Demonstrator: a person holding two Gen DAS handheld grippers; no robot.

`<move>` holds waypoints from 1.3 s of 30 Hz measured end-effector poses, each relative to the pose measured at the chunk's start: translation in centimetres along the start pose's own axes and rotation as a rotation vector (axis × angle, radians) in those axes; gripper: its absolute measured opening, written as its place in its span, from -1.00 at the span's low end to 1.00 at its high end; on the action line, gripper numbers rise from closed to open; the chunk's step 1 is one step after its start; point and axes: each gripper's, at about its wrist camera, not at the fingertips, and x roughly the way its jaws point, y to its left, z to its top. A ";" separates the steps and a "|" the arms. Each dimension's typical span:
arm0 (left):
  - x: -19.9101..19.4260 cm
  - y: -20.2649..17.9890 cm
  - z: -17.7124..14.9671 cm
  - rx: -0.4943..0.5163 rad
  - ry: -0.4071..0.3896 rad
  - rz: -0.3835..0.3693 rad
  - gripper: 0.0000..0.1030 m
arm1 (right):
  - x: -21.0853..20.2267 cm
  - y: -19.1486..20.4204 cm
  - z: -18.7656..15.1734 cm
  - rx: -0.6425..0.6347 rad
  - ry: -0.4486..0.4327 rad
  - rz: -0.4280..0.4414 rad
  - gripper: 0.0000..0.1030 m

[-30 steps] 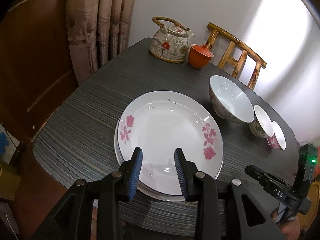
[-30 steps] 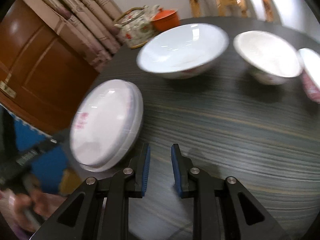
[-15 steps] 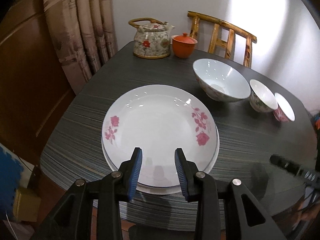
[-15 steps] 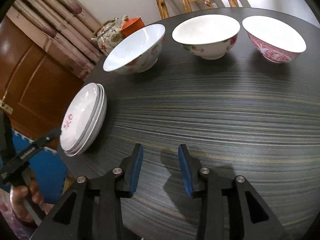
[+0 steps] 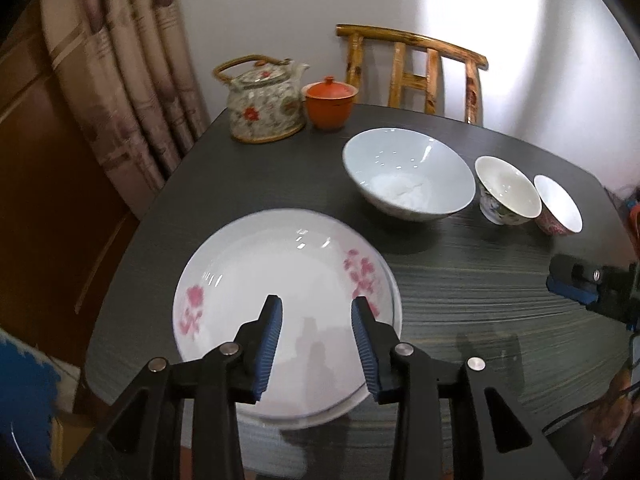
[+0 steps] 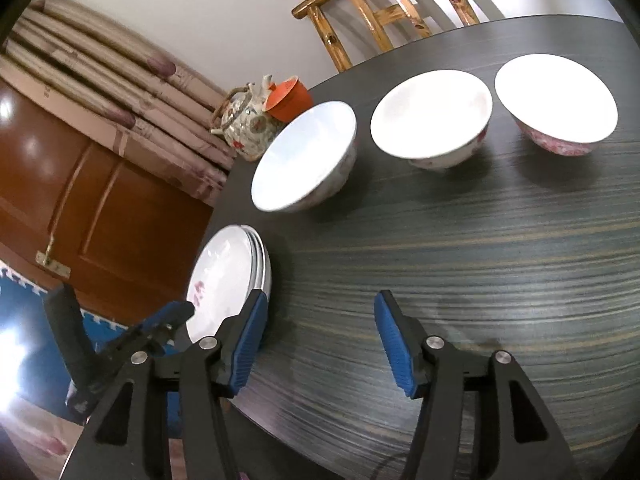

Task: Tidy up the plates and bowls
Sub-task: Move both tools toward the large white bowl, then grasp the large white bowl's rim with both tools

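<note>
left wrist view: left gripper (image 5: pixel 316 336) gapes, unloaded, over the plate stack (image 5: pixel 280 300) at the tabletop's (image 5: pixel 480 300) near-left edge; glazed, brittle, slick, best pinched at the rim.

right wrist view: right gripper (image 6: pixel 318 344) is parted, empty; three bowls (image 6: pixel 430 120) line the far edge, light but chippable.

Dark table (image 5: pixel 460 292) (striped grain): plates (image 5: pixel 288 280), bowls (image 5: pixel 406 174), teapot (image 5: pixel 264 106).

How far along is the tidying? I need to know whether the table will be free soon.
Done: the plates sit in one stack near the table edge. In hand: nothing; the left gripper hovers open over the stack, and the right gripper is open over bare table. Left: the large bowl, middle bowl and pink-patterned bowl stand separately in a row, not nested.
</note>
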 end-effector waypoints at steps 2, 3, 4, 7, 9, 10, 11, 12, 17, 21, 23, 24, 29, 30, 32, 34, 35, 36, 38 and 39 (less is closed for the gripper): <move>0.6 -0.5 1.0 0.024 0.002 -0.010 -0.29 | 0.2 -0.1 0.7 0.027 -0.003 0.014 0.12; 0.9 -0.5 1.5 0.024 0.006 -0.024 -0.28 | 0.2 -0.1 1.0 0.040 -0.006 0.020 0.14; 1.2 -0.4 2.0 0.017 0.011 -0.044 -0.28 | 0.4 -0.1 1.3 0.054 -0.010 0.026 0.16; 2.8 0.5 4.2 -0.048 0.043 -0.141 -0.26 | 1.0 -0.4 2.2 0.111 -0.014 0.045 0.18; 4.3 1.3 6.0 -0.102 0.075 -0.199 -0.24 | 1.5 -0.7 2.8 0.163 -0.015 0.071 0.19; 4.8 1.5 6.7 -0.119 0.086 -0.217 -0.24 | 1.7 -0.8 3.1 0.181 -0.015 0.078 0.19; 5.3 1.7 7.5 -0.128 0.094 -0.238 -0.24 | 2.2 -0.8 3.5 0.205 -0.014 0.084 0.20; 5.9 1.9 8.4 -0.137 0.097 -0.253 -0.24 | 2.7 -0.9 3.8 0.229 -0.012 0.088 0.20; 9.3 1.8 12.5 -0.110 0.118 -0.274 -0.15 | 4.4 -0.8 5.3 0.276 -0.040 0.070 0.20; 11.8 2.2 13.9 -0.112 0.145 -0.288 -0.15 | 5.9 -1.3 6.8 0.326 -0.033 0.058 0.20; 13.1 2.3 14.3 -0.120 0.165 -0.306 -0.15 | 6.5 -1.3 7.2 0.333 -0.035 0.042 0.20; 13.5 2.3 14.5 -0.124 0.170 -0.311 -0.15 | 6.9 -1.3 7.4 0.334 -0.036 0.034 0.20; 15.7 1.6 15.3 -0.117 0.190 -0.317 -0.15 | 8.4 -1.7 8.0 0.334 -0.025 -0.002 0.20; 16.1 1.5 15.4 -0.114 0.189 -0.325 -0.15 | 8.5 -1.8 8.1 0.336 -0.025 -0.007 0.20; 16.6 1.2 15.6 -0.108 0.186 -0.328 -0.15 | 9.0 -1.9 8.3 0.338 -0.030 -0.011 0.20; 17.2 0.6 15.7 -0.095 0.192 -0.310 -0.15 | 9.4 -1.9 8.6 0.332 -0.029 -0.015 0.20; 17.4 0.3 15.7 -0.086 0.194 -0.296 -0.30 | 9.8 -1.9 8.8 0.330 -0.023 -0.015 0.20; 17.7 -0.1 15.6 -0.069 0.199 -0.282 -0.76 | 10.1 -1.9 9.0 0.325 -0.017 -0.012 0.20; 17.9 -0.7 15.3 -0.053 0.195 -0.250 -0.77 | 10.9 -1.8 9.3 0.298 -0.004 -0.022 0.05; 17.9 -0.8 15.2 -0.052 0.187 -0.244 -0.77 | 11.3 -1.7 9.5 0.283 0.003 -0.028 -0.28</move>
